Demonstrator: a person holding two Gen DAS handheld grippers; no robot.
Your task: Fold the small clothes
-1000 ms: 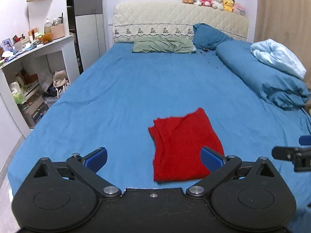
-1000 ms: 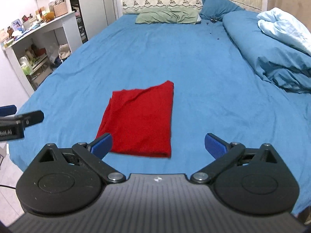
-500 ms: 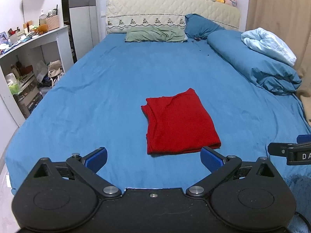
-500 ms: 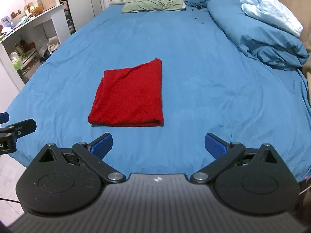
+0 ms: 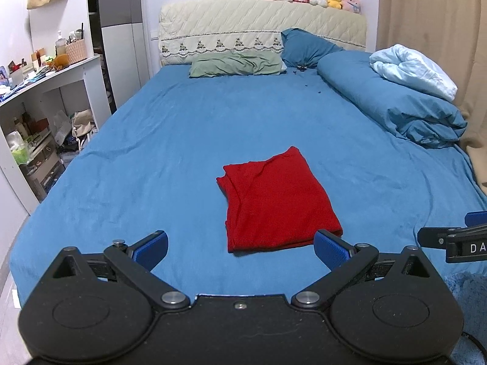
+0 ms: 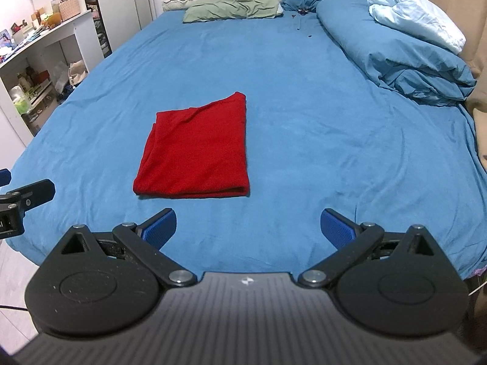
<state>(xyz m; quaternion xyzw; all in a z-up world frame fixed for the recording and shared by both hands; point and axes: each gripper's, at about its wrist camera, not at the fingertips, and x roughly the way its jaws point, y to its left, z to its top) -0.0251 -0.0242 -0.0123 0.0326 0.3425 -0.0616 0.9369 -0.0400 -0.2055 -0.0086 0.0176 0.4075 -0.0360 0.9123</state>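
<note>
Both tools released on my end, nothing gripped. Left tool (image 5: 240, 248) has its blue pads spread wide; right tool (image 6: 248, 228) the same.

Red garment (image 5: 278, 199) is folded into a rough rectangle, lying flat on the blue bed (image 5: 152, 158) toward the near edge. Some wrinkles along its far-left corner, doubled edge visible on the near side.

Relative to the left tool: garment sits just ahead, offset toward the right finger. Its near-right corner lines up close to the right pad (image 5: 331, 249) in the left wrist view; I can't tell if they touch. Left pad (image 5: 150, 248) is over bare sheet.

Relative to the right tool: garment (image 6: 194, 152) is ahead and to the left, apart from both pads, a strip of sheet between its near edge and the left pad (image 6: 159, 225).

Each tool shows at the edge of the other's view: right tool (image 5: 453, 240) at far right, left tool (image 6: 21, 197) at far left.

Rolled blue duvet (image 5: 395, 109) with a light blue blanket (image 5: 414, 71) on top lies along the right side of the bed, well apart from the garment. Green pillow (image 5: 236, 65) at the headboard.
</note>
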